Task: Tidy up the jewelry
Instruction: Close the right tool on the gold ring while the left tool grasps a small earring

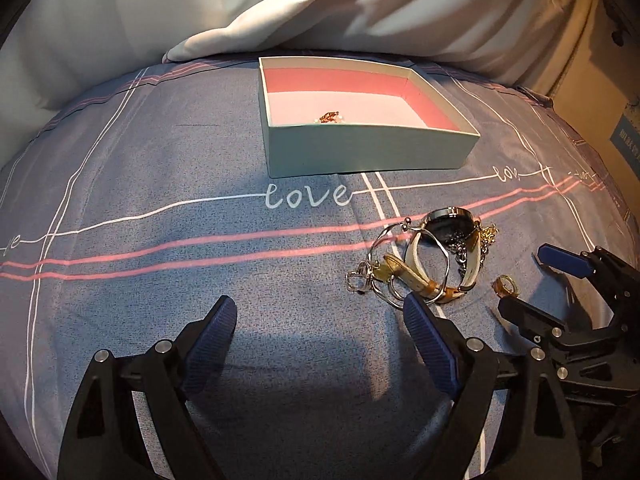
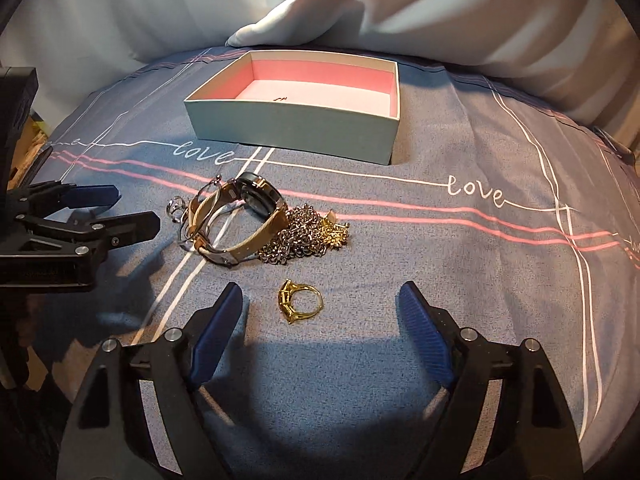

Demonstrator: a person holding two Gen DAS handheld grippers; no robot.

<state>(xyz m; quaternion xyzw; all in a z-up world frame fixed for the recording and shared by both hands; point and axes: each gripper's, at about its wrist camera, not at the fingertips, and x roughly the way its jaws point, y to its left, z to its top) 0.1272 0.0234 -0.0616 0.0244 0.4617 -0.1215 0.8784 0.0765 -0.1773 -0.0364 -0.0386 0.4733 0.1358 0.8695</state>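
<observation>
Jewelry sorting looks barely begun: the shallow pale-green cardboard box with pink lining (image 2: 296, 128), toward the bed's far edge by the white pillows (image 2: 460, 12), holds one small gold piece (image 1: 329, 117). A tan-strapped wristwatch (image 2: 244, 216), silver bangles (image 1: 394, 248), and tangled silver and gold chains (image 2: 308, 236) lie heaped mid-bed. The right gripper (image 2: 320, 304), fingers wide, brackets a loose gold ring (image 2: 300, 301); the left gripper (image 1: 320, 316) is wide and empty. Bare blue bedsheet (image 2: 460, 280) leaves open room toward the box.

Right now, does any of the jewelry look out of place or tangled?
Yes. The watch, bangle and chains lie tangled on the bedspread, outside the box. The gold ring lies apart.
</observation>
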